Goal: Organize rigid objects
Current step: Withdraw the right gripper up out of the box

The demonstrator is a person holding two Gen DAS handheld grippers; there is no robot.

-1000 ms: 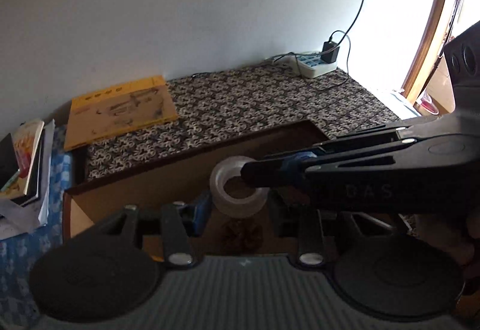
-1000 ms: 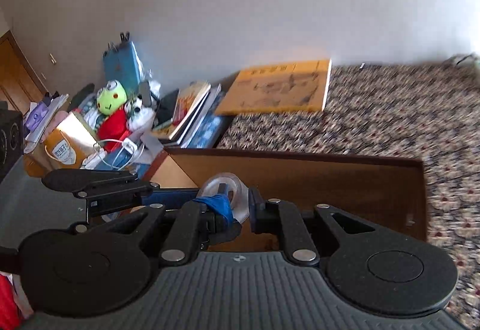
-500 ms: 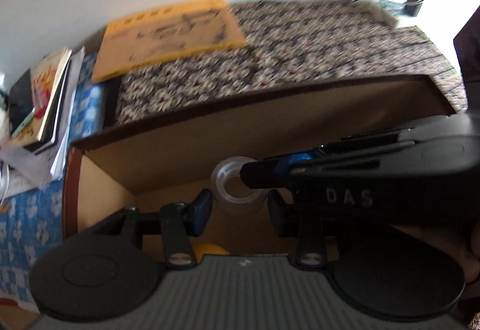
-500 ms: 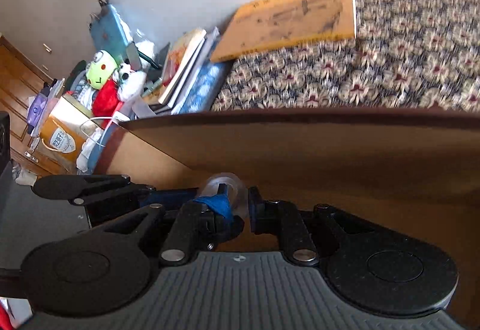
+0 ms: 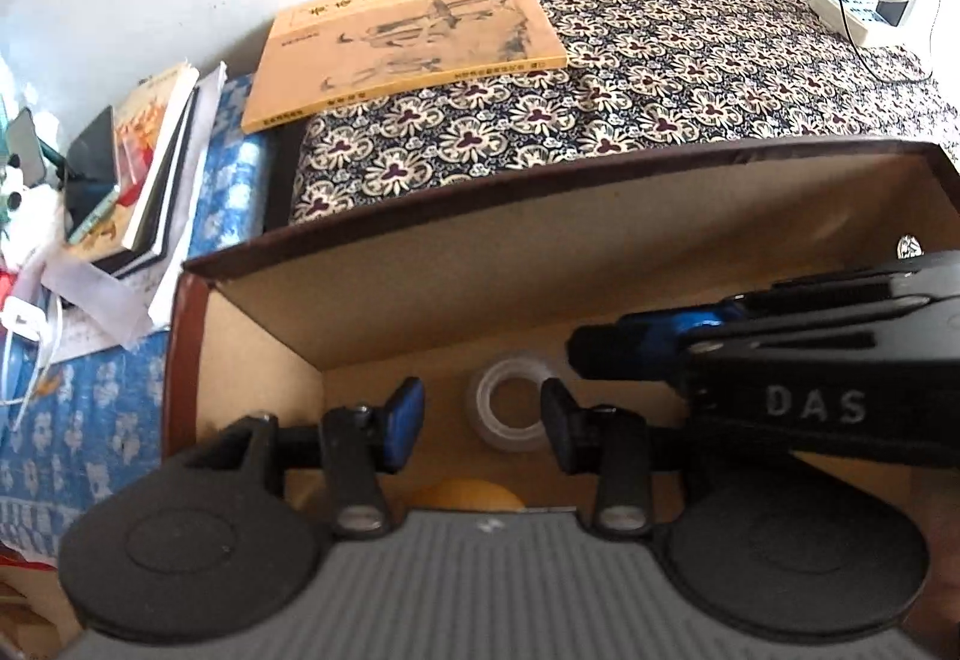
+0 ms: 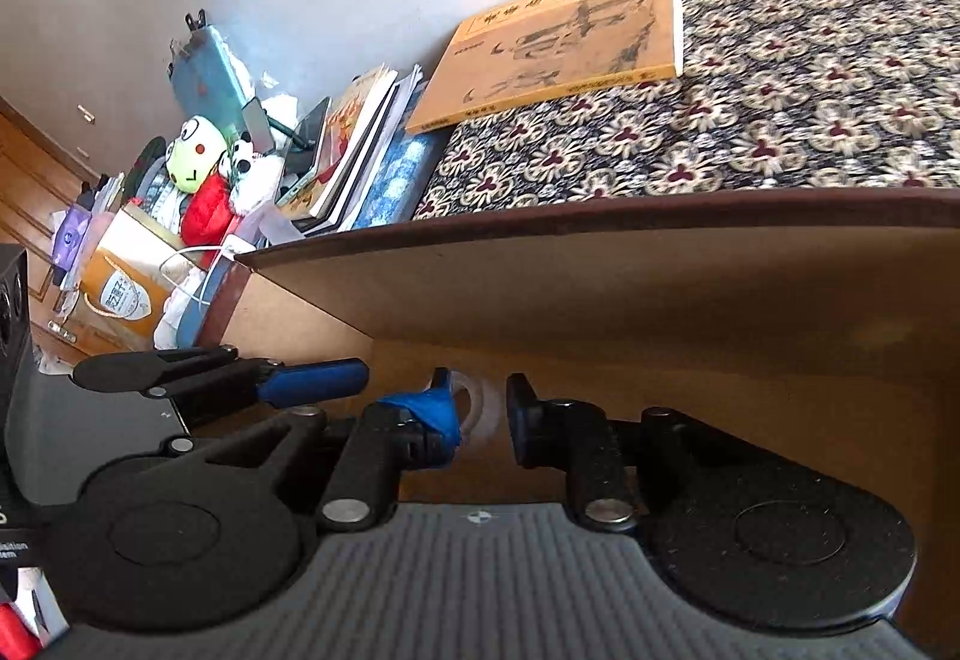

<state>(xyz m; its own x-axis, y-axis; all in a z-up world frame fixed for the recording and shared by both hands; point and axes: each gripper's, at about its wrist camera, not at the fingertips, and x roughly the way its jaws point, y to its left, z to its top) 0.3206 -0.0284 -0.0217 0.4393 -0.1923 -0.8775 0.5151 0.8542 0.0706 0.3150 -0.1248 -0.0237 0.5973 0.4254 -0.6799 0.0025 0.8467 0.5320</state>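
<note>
Patterned cloth behind, open box (image 5: 420,264) in front: tape roll (image 5: 510,411) lying flat on its floor, hole up, between the just-widened left gripper (image 5: 480,414) pads, ungripped; right gripper (image 6: 480,411), just parting, nearer, roll between its pads.

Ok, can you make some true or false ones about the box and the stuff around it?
1. The tape roll lies inside the cardboard box. True.
2. The yellow book is in the box. False: it lies on the patterned cloth behind the box.
3. The left claw is squeezing the tape roll. False: it is open, with a gap beside the roll.
4. A green frog toy sits among the clutter. True.
</note>
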